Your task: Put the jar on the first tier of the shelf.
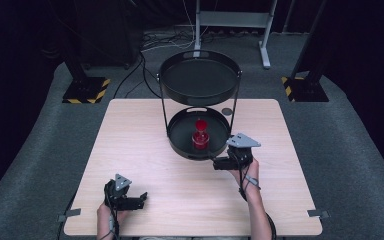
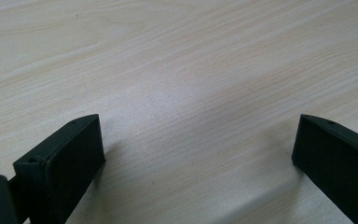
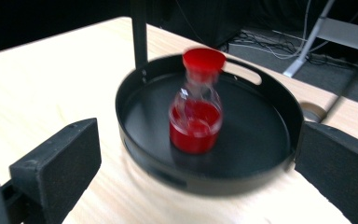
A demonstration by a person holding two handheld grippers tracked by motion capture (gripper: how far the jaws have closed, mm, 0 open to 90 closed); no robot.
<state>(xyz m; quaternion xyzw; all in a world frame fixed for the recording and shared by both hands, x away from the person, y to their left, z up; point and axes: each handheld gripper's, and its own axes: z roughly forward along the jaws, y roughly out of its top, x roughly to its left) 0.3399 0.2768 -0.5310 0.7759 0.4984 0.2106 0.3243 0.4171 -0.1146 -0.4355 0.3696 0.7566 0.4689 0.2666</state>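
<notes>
Now right tongs (image 1: 219, 163) spread wide, facing the red-capped bottle (image 3: 196, 108).
Left tongs (image 1: 141, 198) rest released on the tabletop (image 1: 130, 140); bottle stands upright in the lower tray (image 3: 279, 154), so likely approach level and clamp its body squarely.

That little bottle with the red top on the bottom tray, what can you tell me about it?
The bottle is small and clear, like glass or plastic, with a rounded body, a narrow neck and a wide red cap. Red liquid fills roughly its lower half. It stands upright near the middle of the lower black tray of a two-tier stand on the wooden table. Nothing but the tray floor touches it; the right tool is open beside the tray's rim.
</notes>
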